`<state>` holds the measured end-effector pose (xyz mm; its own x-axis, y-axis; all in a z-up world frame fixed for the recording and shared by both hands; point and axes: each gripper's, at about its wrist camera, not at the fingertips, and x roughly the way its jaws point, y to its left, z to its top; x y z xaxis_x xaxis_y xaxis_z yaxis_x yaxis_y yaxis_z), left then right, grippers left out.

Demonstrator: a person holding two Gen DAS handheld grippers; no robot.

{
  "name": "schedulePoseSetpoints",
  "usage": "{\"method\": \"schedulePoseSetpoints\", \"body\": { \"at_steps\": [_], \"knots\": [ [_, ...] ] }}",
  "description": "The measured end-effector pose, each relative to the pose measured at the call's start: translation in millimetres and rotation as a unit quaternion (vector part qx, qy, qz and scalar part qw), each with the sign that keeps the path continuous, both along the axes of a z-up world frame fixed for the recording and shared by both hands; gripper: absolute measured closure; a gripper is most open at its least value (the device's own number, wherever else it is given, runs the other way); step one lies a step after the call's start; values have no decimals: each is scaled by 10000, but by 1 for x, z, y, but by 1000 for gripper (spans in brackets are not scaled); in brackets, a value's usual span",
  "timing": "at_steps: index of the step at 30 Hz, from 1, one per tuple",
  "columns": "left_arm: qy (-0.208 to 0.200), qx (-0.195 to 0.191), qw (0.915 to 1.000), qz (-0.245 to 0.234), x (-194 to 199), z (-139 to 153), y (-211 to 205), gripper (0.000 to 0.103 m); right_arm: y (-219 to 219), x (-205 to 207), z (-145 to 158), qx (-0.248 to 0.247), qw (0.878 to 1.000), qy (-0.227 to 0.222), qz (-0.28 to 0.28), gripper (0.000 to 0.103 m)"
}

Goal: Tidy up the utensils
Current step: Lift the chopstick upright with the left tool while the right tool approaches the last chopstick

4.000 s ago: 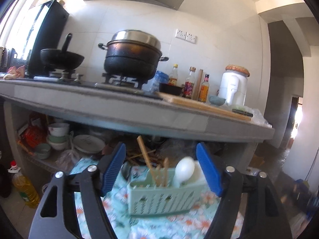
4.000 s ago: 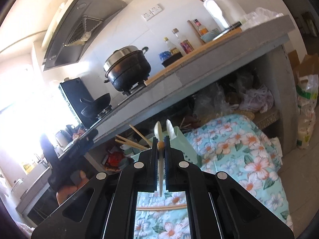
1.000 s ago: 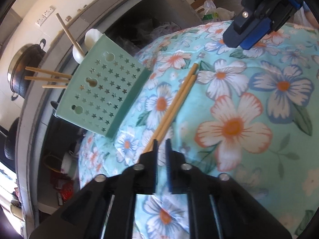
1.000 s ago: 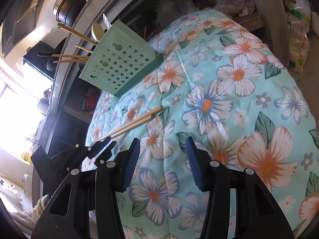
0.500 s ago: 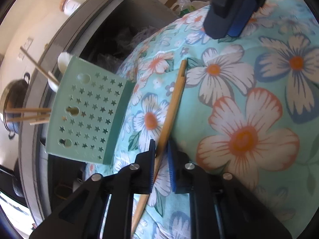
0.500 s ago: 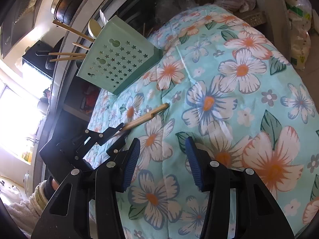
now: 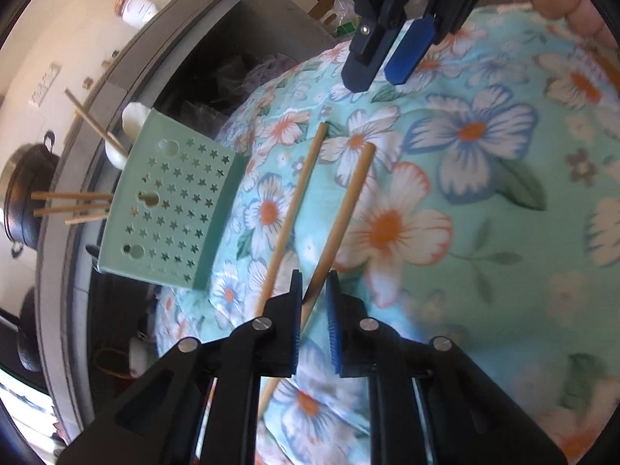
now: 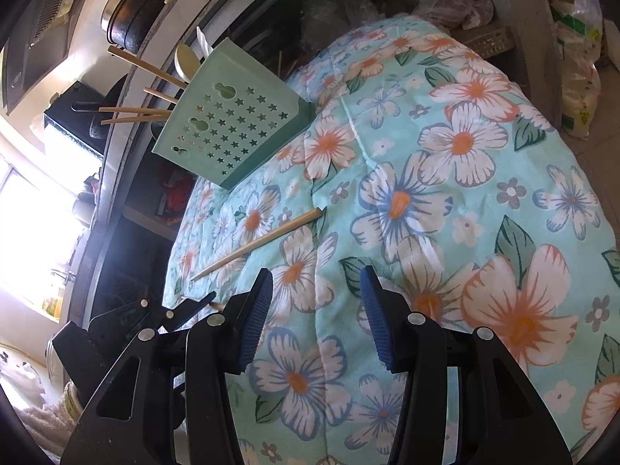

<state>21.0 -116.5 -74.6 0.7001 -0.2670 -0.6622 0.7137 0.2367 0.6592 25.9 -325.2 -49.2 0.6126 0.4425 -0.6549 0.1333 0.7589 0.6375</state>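
My left gripper [image 7: 313, 298] has its jaws clamped on one chopstick [image 7: 341, 217]. My right gripper's [image 8: 316, 317] jaws stand apart above the floral cloth [image 8: 445, 178].

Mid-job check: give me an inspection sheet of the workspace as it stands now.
Surface: floral cloth, rumpled.
Job's things: green utensil holder holding chopsticks and a white spoon; held chopstick and second chopstick out on the cloth.
Clutter: nothing seen on the cloth.
Grippers: left gripper shut on the held chopstick; right gripper open, empty.
Cables: nothing seen.
Surroundings: counter with a black pot; bags on the floor.
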Motion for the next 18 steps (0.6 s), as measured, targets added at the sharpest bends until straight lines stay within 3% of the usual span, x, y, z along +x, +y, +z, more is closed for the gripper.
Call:
{"method": "schedulePoseSetpoints", "body": {
  "at_steps": [3,8,10,12,18],
  "knots": [
    [322,-167,9992,178,-6,4,6,87,-1,-3,2,4,10000,-32,-16,56],
    [520,-439,9976,137,-19,8,14,82,-1,-7,7,14,10000,-70,-39,56],
    [532,-527,9972,10,-25,12,15,74,-2,-10,9,19,9999,-99,-48,56],
    [406,-443,9981,-160,-32,10,10,70,-3,-11,9,37,9999,-112,-61,56],
    [82,-50,9980,-631,-35,-1,-11,69,-6,-10,4,157,9998,-39,-67,56]
  ]
}}
